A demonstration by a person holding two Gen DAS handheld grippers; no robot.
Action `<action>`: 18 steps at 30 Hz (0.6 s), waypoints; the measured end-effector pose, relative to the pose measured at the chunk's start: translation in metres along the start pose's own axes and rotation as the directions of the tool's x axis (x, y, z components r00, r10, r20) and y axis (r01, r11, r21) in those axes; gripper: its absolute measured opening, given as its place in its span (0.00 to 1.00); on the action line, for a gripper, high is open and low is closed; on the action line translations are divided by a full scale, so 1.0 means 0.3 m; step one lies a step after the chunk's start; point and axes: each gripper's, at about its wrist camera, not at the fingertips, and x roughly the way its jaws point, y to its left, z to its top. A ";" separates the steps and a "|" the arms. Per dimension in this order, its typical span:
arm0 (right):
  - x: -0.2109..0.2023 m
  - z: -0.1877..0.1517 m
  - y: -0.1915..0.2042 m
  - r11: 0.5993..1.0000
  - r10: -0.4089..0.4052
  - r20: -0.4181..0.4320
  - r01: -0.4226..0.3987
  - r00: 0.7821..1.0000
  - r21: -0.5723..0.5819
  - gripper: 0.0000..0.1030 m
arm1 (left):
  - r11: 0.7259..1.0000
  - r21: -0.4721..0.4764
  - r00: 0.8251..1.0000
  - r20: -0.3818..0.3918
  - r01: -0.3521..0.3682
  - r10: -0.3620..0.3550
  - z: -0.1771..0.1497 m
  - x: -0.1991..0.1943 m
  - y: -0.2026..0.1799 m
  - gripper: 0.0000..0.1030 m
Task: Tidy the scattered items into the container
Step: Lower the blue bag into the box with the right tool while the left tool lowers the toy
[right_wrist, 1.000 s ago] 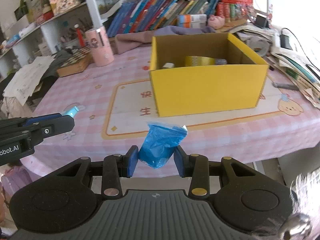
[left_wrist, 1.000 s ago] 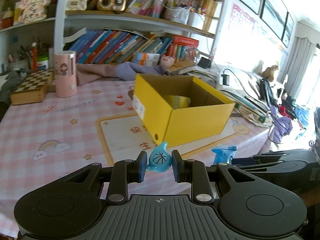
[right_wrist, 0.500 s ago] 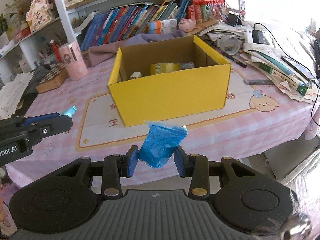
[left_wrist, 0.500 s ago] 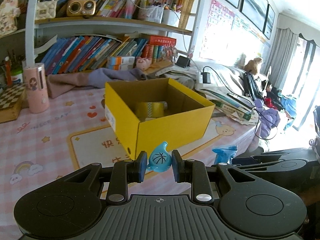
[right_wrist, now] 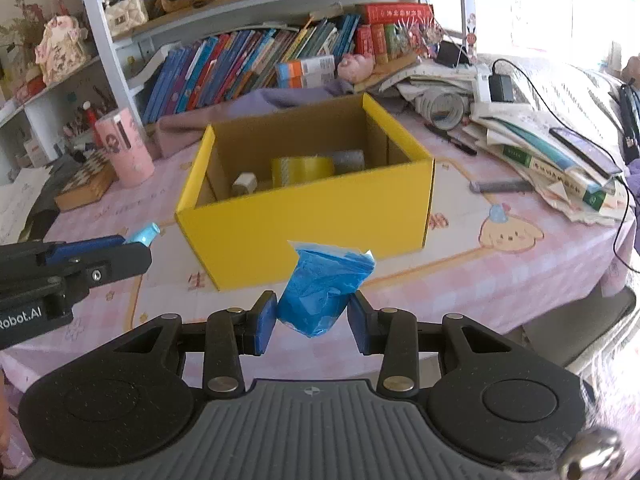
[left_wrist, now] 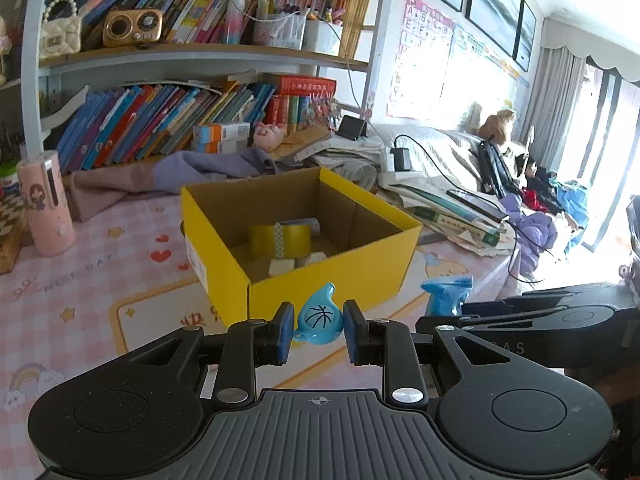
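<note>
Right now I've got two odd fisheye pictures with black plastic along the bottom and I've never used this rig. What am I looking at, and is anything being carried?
There is no robot arm. A person holds a two-finger tool in each hand, and each picture comes from a camera on one tool, looking forward along its fingers. The black plastic is the tool's own body.

In the left wrist view, the left gripper is shut on a small blue teardrop charm with a basketball drawn on it. In the right wrist view, the right gripper is shut on a crumpled blue bag.

Ahead, on the pink checked tablecloth, stands an open yellow box with a yellow tape roll inside. A pink cup stands to its left.
</note>
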 end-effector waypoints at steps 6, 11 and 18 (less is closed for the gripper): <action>0.036 0.083 -0.018 0.999 0.023 0.054 -0.021 0.998 -0.044 0.36 | 1.000 0.012 1.000 0.011 -0.020 0.019 0.055 0.059 0.002 0.24; 0.085 0.178 -0.052 0.998 0.045 0.091 -0.040 0.995 -0.057 0.36 | 0.999 0.023 0.999 0.026 -0.044 0.043 0.115 0.118 0.007 0.24; 0.183 0.292 -0.096 0.992 0.085 0.093 -0.076 0.992 -0.100 0.36 | 0.997 -0.001 0.996 0.025 -0.083 0.082 0.166 0.219 0.015 0.24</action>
